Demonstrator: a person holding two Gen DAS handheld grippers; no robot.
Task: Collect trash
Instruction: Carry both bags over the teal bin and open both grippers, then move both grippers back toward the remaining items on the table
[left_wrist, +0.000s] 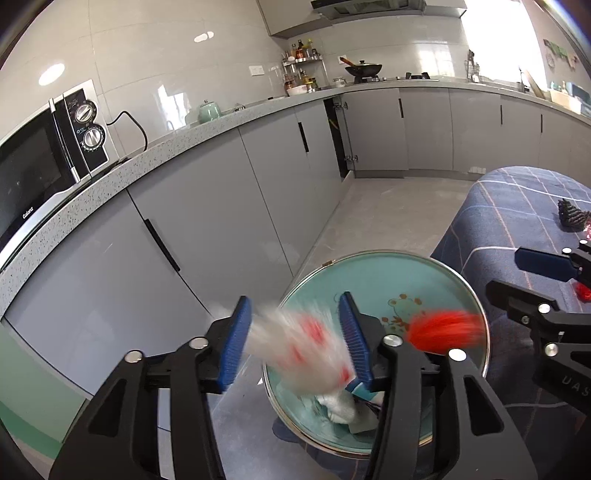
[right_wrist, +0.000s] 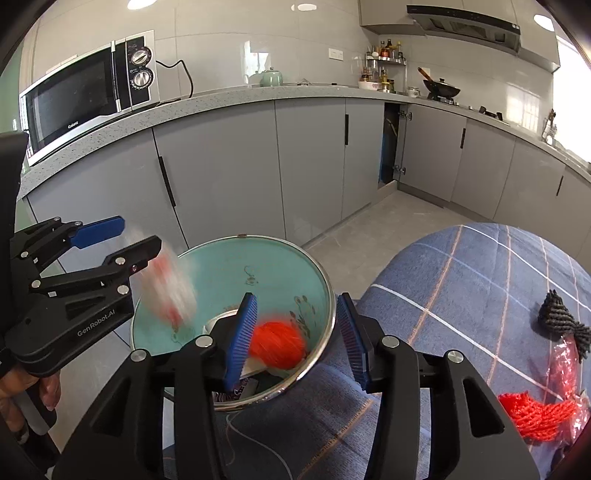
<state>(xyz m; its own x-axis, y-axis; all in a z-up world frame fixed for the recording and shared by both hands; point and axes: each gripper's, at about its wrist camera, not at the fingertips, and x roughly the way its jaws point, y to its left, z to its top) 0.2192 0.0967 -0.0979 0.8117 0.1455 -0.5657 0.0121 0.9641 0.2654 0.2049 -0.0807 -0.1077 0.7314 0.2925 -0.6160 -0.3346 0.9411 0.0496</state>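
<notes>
Left wrist view: the left gripper (left_wrist: 295, 339) stands released, jaws wide, above the teal bin (left_wrist: 476, 299). A blurred white-and-red wrapper (left_wrist: 299, 347) sits between the fingers, over the bin's left rim, gripped by neither pad. A blurred red tuft (left_wrist: 443, 328) lies over the bin's right rim.

Right wrist view: the right gripper (right_wrist: 297, 336) is likewise released over the bin (right_wrist: 321, 273). The red tuft (right_wrist: 277, 343) lies inside the bin, just beside the left finger. The wrapper (right_wrist: 170, 288) is at the bin's left rim.
</notes>
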